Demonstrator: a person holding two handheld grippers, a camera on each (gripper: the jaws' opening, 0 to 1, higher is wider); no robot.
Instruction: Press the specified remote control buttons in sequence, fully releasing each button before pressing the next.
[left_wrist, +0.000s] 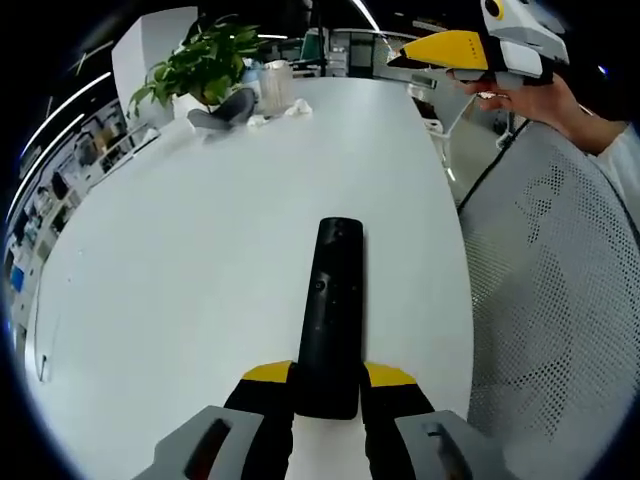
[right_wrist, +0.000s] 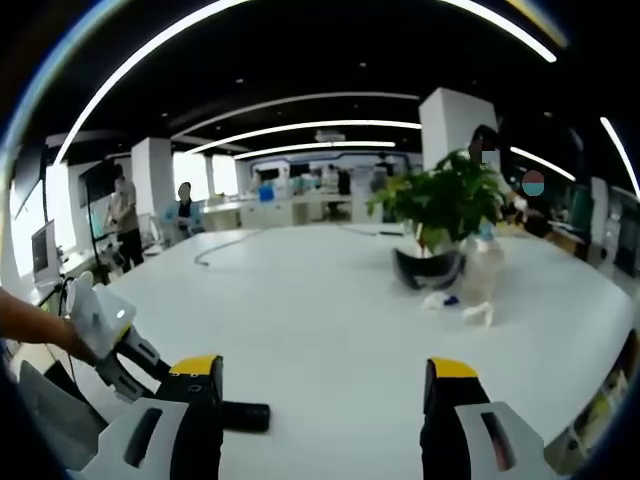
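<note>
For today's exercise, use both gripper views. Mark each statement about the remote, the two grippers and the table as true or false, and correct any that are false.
1. The left gripper is shut on the long black remote control. True.
2. The right gripper is pressing a button on the remote. False: its jaws stand open and apart over the white table, gripping nothing.
3. A leafy green potted plant stands on the table's far part. True.
4. The remote lies flat beside the plant. False: it is far from the plant, held between the left gripper's jaws.
</note>
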